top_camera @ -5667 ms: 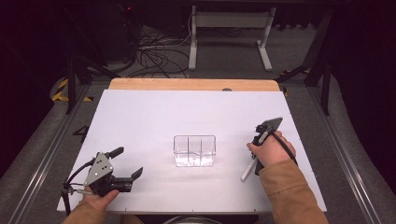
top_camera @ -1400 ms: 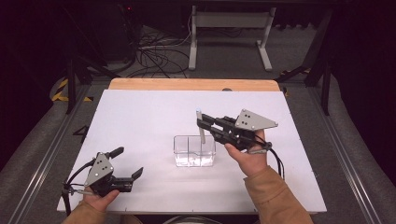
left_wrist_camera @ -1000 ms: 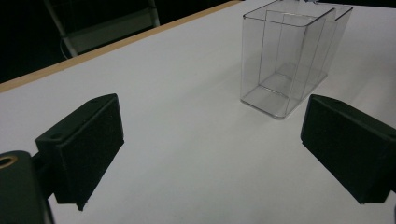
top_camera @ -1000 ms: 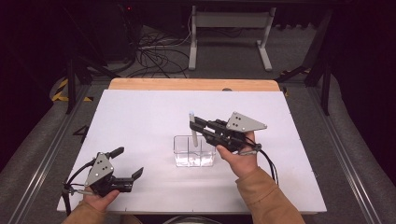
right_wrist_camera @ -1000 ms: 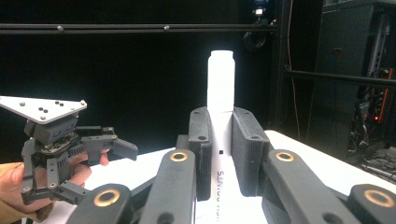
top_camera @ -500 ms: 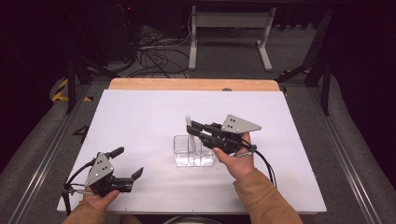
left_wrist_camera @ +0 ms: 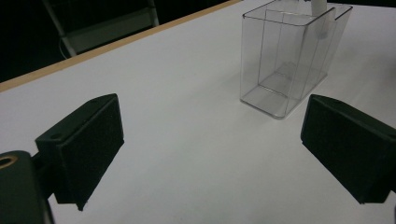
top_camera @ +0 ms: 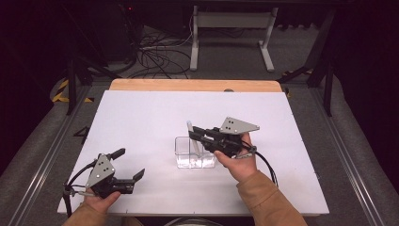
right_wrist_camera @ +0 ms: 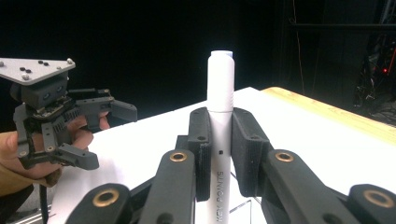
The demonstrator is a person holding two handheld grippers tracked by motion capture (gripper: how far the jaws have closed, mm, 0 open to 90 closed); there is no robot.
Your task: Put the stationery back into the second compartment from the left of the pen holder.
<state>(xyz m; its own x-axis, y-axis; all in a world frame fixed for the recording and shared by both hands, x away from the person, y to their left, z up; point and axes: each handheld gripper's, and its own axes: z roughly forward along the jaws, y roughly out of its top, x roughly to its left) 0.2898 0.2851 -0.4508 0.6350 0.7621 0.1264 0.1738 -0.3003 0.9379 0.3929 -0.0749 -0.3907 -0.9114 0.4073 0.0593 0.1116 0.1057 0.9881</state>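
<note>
A white table (top_camera: 141, 122) seen from above, with a wooden strip along its far edge. On it stands one clear plastic container (top_camera: 195, 152) split into compartments (how many cannot be told exactly), roughly at the centre and a little toward the person's side. There are two handheld grippers and one white marker pen.

The right gripper (top_camera: 195, 133), held in the person's right hand (top_camera: 240, 162), points leftward over the container. Its two black jaws are pressed together on the white marker (top_camera: 192, 137), pinching it about midway along its barrel. The marker stands nearly upright, its lower part dipping into the container at the right-hand side; whether the tip touches the bottom cannot be told. In the right gripper view the marker (right_wrist_camera: 220, 121) rises straight between the two pads, with printed lettering on its barrel.

The left gripper (top_camera: 128, 165) rests near the table's front left corner, well apart from the container, held in the left hand (top_camera: 96, 201). Its jaws are spread wide with nothing between them; in the left gripper view they frame bare tabletop with the container (left_wrist_camera: 292, 56) beyond.

Open white surface lies on every side of the container: wide room to the left, to the right and toward the far edge, less toward the near edge. Beyond the table, cables and a metal stand sit on the dark floor.
</note>
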